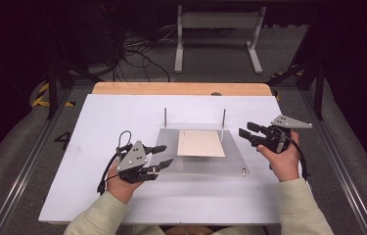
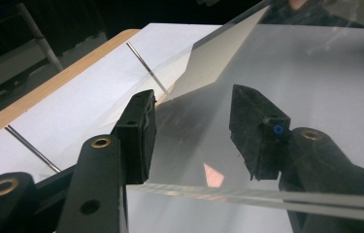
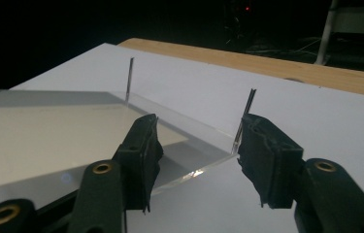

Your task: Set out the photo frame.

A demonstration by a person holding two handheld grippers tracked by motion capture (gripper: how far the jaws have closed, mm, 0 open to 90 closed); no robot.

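Clear acrylic plate [image 1: 198,161] sits centre of the high view on the white board [image 1: 98,117], with a beige sheet [image 1: 200,143] lying on its middle. Two thin metal pins [image 1: 165,117] stand upright at the plate's far edge, one toward each back corner.

Left gripper [image 1: 159,157] is lower left of centre in the high view, held in the left hand [image 1: 122,183], jaws pointing right at the plate's left edge. Jaws roughly half open. In the left gripper view the plate's near edge [image 2: 267,196] runs across the bottom of the frame just under the two jaws, and the plate surface fills the gap between them. Pads don't look pressed on it. Whether the tips touch the plate, I can't tell. Beige sheet [image 2: 218,53] is upper centre in that view, past the jaw tips.

Right gripper [image 1: 247,131] is right of centre in the high view, in the right hand [image 1: 284,159], jaws pointing left, just off the plate's right edge. Jaws apart, nothing between them. In the right gripper view the plate's corner [image 3: 208,162] lies low in the gap between the jaws, beyond the tips, one pin [image 3: 245,116] just beside the right-hand jaw, the other pin [image 3: 129,80] upper left of centre. Beige sheet [image 3: 48,136] takes the left half.
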